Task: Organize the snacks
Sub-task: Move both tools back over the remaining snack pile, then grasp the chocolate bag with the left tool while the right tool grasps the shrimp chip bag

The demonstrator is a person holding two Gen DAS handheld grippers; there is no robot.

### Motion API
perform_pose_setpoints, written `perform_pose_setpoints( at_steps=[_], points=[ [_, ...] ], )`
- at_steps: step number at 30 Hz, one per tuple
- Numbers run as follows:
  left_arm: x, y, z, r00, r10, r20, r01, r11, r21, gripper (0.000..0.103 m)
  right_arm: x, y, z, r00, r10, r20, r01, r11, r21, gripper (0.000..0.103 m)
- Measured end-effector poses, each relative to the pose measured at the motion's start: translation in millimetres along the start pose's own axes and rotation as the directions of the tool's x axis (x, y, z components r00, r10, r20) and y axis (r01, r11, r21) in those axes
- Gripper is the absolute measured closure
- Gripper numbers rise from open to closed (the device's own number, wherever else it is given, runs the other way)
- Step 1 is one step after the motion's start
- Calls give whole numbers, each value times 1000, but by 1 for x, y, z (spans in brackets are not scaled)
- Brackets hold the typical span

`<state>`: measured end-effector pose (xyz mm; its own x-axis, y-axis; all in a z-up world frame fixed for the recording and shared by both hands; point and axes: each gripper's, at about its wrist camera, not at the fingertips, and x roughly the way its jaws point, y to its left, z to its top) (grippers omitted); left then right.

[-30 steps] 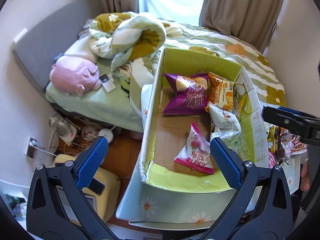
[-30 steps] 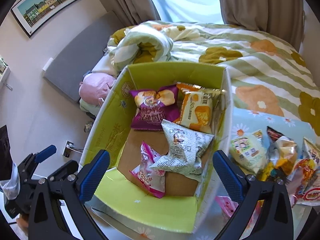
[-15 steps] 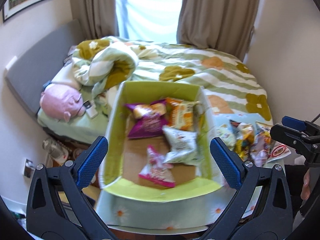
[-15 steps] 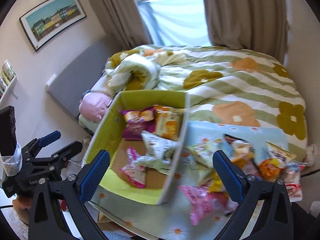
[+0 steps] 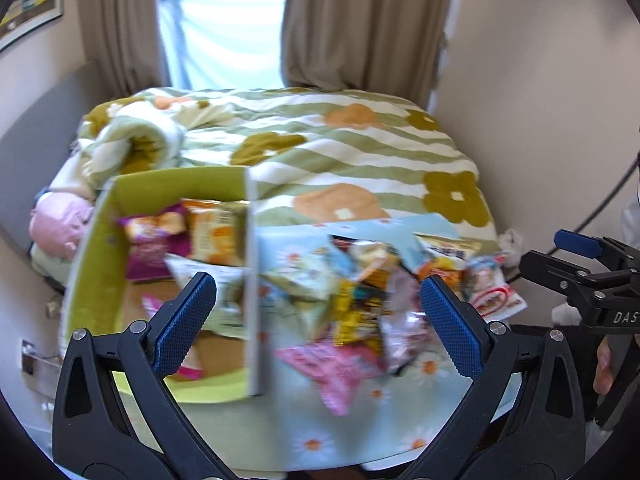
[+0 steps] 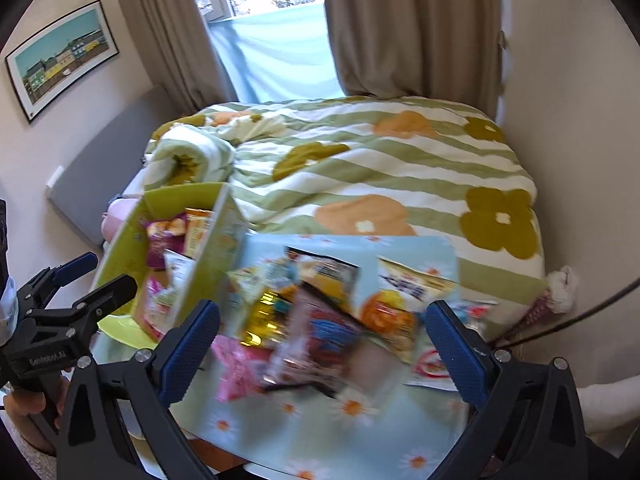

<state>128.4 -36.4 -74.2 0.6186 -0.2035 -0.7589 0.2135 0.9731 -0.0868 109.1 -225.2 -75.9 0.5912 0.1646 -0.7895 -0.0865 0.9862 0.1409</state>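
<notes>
1. The left gripper (image 5: 318, 304) hangs above the table with its blue-padded fingers (image 5: 184, 322) spread wide and nothing between them.
2. The right gripper (image 6: 322, 338) is likewise wide apart and empty, poised over the loose snacks; it also shows in the left wrist view at 3 o'clock.
3. A green cardboard box (image 5: 86, 280) stands on the table at 9 o'clock in the left wrist view, its tall side wall (image 5: 252, 280) just beside the loose pile.
4. Inside the box lie a purple snack bag (image 5: 154, 246) and an orange snack bag (image 5: 214, 234) at the far end, with a white printed bag (image 5: 224, 292) nearer and a pink packet, mostly hidden by the left finger, at the near end.
5. The pile of loose snack packets (image 6: 320, 312) lies on the light blue daisy tablecloth (image 6: 352, 432), right of the box; motion blur hides most labels.
6. A pink packet (image 5: 336, 368) lies at the pile's near edge, and a white-and-orange bag (image 6: 400, 300) at its right side.
7. Beyond the table is a bed with a striped flower quilt (image 6: 380, 168).
</notes>
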Motion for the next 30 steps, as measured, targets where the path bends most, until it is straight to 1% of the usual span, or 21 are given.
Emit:
perform_pose_setpoints(
  at_steps=[3, 5, 9, 14, 17, 23, 25, 27, 30],
  points=[
    [22, -34, -12, 1000, -19, -25, 20, 1000, 19, 2, 3, -27, -10, 1000, -19, -9, 19, 1000, 7, 0],
    [36, -50, -19, 999, -26, -41, 27, 999, 23, 2, 10, -45, -16, 999, -33, -19, 33, 999, 12, 0],
    [68, -70, -35, 998, -19, -62, 20, 1000, 15, 2, 33, -79, -30, 997, -53, -48, 54, 998, 33, 0],
    [104, -86, -49, 994, -32, -102, 31, 999, -9, 2, 70, -112, -44, 992, -69, -106, 75, 996, 53, 1],
    [125, -93, -58, 991, -26, -131, 26, 1000, -1, 2, 90, -125, -48, 988, -74, -132, 83, 994, 67, 1],
    [153, -97, -66, 984, -2, -180, 4, 1000, 11, 8, 120, -140, -54, 982, -73, -175, 86, 994, 71, 1],
    [162, -99, -67, 980, 7, -199, -5, 1000, 14, 12, 128, -142, -55, 979, -81, -187, 93, 994, 59, 1],
    [170, -100, -70, 976, 15, -217, -10, 1000, 24, 13, 135, -142, -57, 975, -96, -200, 107, 993, 44, 1],
    [178, -102, -73, 971, 31, -238, -18, 998, 59, 19, 144, -143, -59, 969, -110, -219, 120, 992, 30, 1]
  ],
)
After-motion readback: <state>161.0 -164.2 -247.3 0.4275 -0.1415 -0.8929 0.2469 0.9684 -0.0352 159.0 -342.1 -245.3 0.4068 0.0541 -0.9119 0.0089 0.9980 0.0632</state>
